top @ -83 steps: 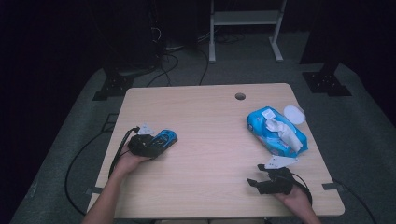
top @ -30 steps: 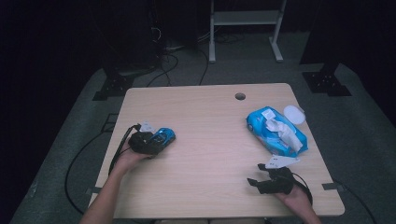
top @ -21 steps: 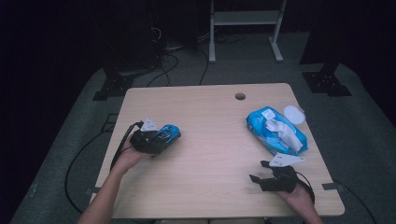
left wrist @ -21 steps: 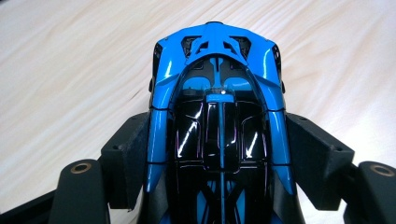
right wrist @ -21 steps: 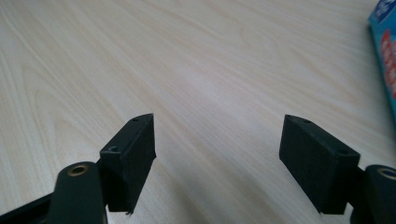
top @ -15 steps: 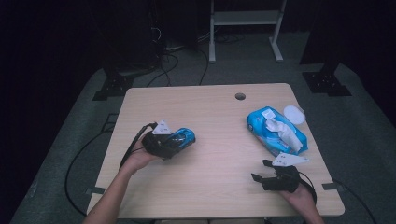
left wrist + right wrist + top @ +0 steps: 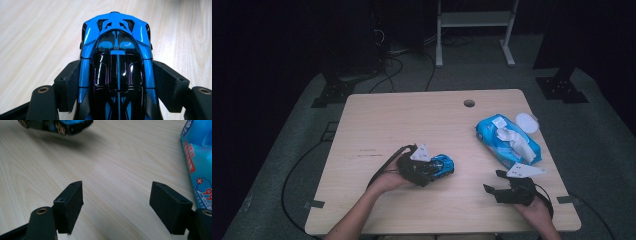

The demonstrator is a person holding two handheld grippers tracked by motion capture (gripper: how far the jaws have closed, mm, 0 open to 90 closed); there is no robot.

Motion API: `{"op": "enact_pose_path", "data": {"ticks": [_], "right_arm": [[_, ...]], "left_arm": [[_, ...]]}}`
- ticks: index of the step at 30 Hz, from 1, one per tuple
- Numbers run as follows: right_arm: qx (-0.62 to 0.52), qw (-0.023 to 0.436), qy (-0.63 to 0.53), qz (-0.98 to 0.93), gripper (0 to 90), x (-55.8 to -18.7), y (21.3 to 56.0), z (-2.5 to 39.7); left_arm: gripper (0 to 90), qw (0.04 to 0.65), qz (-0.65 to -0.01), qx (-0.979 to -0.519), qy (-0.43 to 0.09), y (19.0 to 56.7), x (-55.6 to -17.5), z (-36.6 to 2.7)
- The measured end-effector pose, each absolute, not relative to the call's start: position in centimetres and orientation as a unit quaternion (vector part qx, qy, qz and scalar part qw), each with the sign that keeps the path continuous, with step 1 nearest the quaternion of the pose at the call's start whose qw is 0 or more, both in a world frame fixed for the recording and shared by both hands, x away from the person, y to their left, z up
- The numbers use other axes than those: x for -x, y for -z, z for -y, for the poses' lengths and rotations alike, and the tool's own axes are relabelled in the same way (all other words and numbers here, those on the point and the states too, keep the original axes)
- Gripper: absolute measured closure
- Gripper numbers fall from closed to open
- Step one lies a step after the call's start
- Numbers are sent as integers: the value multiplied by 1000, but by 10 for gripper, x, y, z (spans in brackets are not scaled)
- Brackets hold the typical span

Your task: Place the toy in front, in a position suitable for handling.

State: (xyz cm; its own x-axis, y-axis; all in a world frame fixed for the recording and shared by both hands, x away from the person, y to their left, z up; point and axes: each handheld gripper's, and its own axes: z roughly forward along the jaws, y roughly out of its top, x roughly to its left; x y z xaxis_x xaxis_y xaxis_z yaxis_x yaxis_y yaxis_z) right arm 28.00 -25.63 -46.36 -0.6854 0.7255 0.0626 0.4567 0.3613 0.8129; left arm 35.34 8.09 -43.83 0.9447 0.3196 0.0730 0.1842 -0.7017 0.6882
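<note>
Your left gripper (image 7: 432, 169) is clamping the blue toy car (image 7: 116, 62) between both fingers (image 7: 68, 82), carrying it over the middle of the desk (image 7: 412, 120). Your right gripper (image 7: 117, 205) is resting near the desk's front edge, fingers spread wide and gripping nothing, just beside the blue wipes pack (image 7: 508, 141).

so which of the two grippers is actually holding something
The left gripper: its jaws clamp the sides of the blue toy car. The right gripper stands open over bare table, beside the wipes pack.
</note>
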Motion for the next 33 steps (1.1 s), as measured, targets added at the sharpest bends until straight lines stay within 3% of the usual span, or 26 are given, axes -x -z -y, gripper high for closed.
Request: {"op": "enact_pose_path", "data": {"ticks": [24,33], "right_arm": [[-363,154,-428,-813,259,-280,463,259],[-377,183,-424,-803,259,-280,456,262]], "left_arm": [[272,347,-128,-926,-75,466,-347,-65],[140,398,-154,-899,-96,457,-336,-87]]}}
